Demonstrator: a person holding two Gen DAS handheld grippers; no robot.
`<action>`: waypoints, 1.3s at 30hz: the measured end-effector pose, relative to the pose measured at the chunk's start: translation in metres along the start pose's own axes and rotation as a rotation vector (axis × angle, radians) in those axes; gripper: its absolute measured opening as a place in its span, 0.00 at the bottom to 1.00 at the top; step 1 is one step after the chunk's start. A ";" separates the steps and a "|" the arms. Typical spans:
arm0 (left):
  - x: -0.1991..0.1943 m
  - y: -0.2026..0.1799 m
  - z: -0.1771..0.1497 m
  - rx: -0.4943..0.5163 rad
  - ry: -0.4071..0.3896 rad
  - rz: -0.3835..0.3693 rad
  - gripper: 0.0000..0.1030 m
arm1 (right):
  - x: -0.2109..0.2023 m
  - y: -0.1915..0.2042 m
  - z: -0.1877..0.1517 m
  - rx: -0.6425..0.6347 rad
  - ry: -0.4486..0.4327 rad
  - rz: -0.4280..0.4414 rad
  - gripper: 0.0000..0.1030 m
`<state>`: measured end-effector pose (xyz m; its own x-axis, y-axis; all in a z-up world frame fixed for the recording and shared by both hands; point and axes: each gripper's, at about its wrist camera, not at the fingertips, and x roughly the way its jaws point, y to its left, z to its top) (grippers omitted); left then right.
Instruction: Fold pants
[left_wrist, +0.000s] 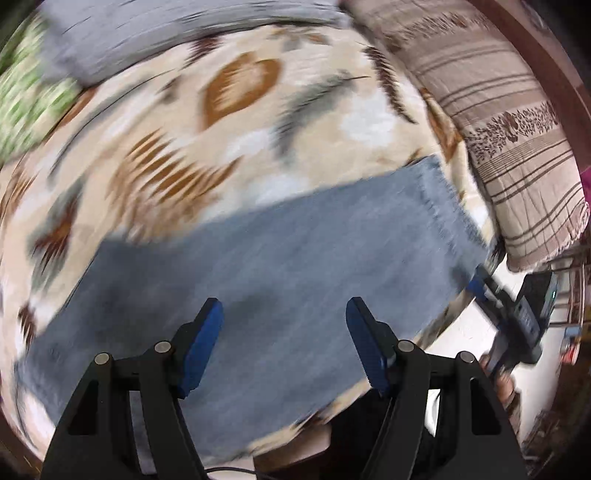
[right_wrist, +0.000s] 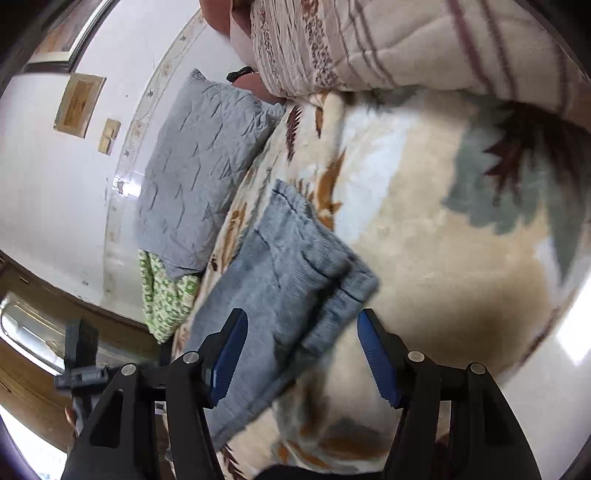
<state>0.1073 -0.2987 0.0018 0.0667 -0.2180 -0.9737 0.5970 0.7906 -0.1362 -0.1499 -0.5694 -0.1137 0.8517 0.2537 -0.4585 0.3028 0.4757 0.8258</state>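
Observation:
Grey-blue jeans (left_wrist: 280, 266) lie flat on a cream patterned blanket (left_wrist: 236, 122), folded lengthwise, hem end at the right. My left gripper (left_wrist: 284, 347) is open and empty above the middle of the jeans. In the right wrist view the jeans (right_wrist: 280, 280) show their waistband end with a pocket. My right gripper (right_wrist: 303, 358) is open and empty just above that end. The right gripper also shows in the left wrist view (left_wrist: 517, 310) beyond the jeans' right end.
A grey quilted pillow (right_wrist: 199, 173) and a green patterned cloth (right_wrist: 162, 295) lie at the bed's head. A striped beige quilt (left_wrist: 509, 122) is bunched along the far side. The bed edge and pale floor (left_wrist: 461, 332) are close by.

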 end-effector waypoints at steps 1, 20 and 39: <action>0.007 -0.015 0.014 0.014 0.007 -0.002 0.67 | 0.004 0.002 0.001 -0.004 0.005 0.012 0.63; 0.141 -0.151 0.151 0.203 0.259 -0.152 0.67 | 0.003 -0.010 -0.010 -0.009 -0.044 0.217 0.60; 0.142 -0.208 0.106 0.403 0.173 -0.127 0.77 | 0.002 -0.024 -0.006 0.070 -0.053 0.244 0.45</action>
<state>0.0776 -0.5551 -0.0891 -0.1414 -0.1727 -0.9748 0.8578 0.4701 -0.2077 -0.1575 -0.5753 -0.1360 0.9238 0.3083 -0.2270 0.1132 0.3463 0.9313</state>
